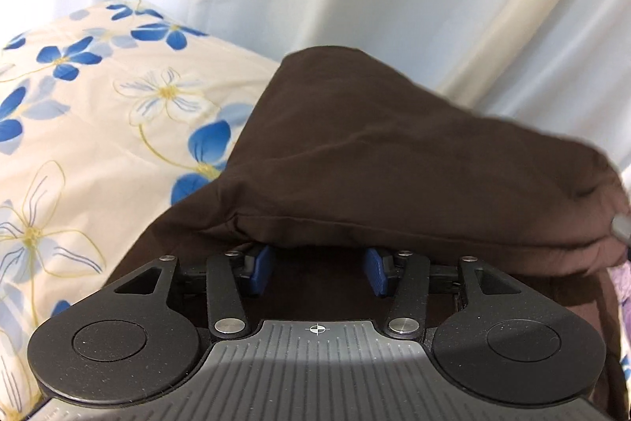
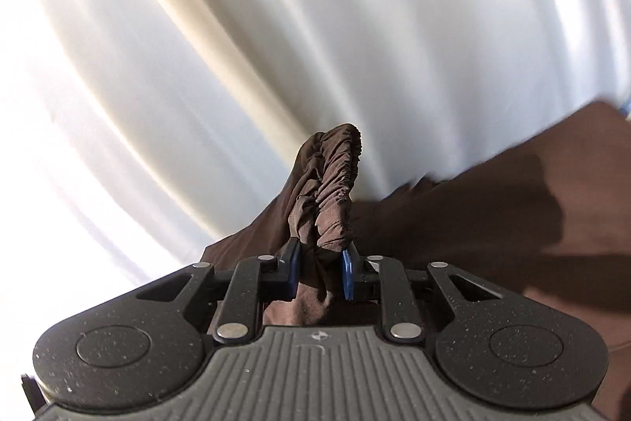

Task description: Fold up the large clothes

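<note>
Brown cloth is what you are working with: a big brown garment [image 1: 394, 152] that lies on the flowered bedsheet [image 1: 98, 113], with pale curtains [image 2: 197, 26] hanging behind it.

Look at your right gripper [image 2: 321, 273] first. Its blue pads [image 2: 347, 279] pinch a bunched, gathered edge of the garment, likely an elastic band [image 2: 335, 176]. The bunch sticks up past the fingertips, and more brown cloth runs away to the right of them. Keep that pinch firm. The bunch is thick and wrinkly, so it could slip out if you let go even a little.

Now your left gripper [image 1: 319, 271]. Its blue pads [image 1: 260, 269] stand apart, and a folded hem of the garment hangs over the fingertips like a little roof. More brown cloth lies under and between the fingers, but the pads do not press on it. So this hand holds nothing yet.

You seem to be near the start of a fold, with one hand gripping and the other still looking for its spot. To do it well, I think you should:

- Slide the left fingers forward so the hem sits between the pads, then close on it.
- Grab only the layers you want. Two layers lie close here, and it is easy to catch the wrong one.
- Lift both hands at the same height, so the cloth hangs flat between them.
- Move slowly. A big garment drags on the sheet and may pull the flowered sheet up with it.
</note>
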Tool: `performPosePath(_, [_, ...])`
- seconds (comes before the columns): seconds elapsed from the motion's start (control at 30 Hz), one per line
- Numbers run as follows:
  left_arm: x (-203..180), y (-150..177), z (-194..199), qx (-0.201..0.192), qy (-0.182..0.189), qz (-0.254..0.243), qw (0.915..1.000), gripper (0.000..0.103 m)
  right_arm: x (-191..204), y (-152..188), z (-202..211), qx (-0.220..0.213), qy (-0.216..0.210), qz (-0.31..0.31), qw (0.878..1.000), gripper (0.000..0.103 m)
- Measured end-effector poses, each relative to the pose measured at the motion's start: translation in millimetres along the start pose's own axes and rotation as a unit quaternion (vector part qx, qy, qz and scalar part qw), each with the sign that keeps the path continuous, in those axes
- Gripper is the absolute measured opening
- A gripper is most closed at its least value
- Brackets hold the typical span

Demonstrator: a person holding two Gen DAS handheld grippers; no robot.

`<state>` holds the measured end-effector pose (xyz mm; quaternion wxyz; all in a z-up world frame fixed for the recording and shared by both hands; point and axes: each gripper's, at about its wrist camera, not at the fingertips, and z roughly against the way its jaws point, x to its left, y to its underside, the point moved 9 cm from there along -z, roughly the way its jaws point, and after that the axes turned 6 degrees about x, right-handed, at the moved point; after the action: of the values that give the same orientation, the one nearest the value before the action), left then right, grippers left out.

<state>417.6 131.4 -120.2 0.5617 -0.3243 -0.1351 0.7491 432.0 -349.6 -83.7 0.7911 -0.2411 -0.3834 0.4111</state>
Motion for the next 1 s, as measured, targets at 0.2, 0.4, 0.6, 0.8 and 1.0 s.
performPosePath(0.2, [-16, 9, 6, 0.025, -0.015, -0.038, 0.9989, 0.059, -57, 44, -31, 0.090, 0.104, 0.003, 0.991, 0.021])
performPosePath(0.4, [-39, -3, 47, -0.013, 0.001, -0.072, 0.9973, 0.076, -60, 48, -12, 0.096, 0.086, -0.022, 0.991, 0.026])
performPosePath(0.6, [-71, -15, 38, -0.032, 0.032, -0.104, 0.9936, 0.087, -82, 65, 29, 0.103, 0.050, -0.126, 0.985, 0.056])
performPosePath(0.8, [-88, 0, -2, -0.002, 0.016, -0.130, 0.9914, 0.087, -109, 74, 25, 0.100, 0.007, -0.229, 0.968, 0.063])
performPosePath(1.0, [-94, 10, -13, 0.012, 0.012, -0.153, 0.9881, 0.087, -109, 67, 19, 0.091, 0.020, -0.193, 0.977, 0.025])
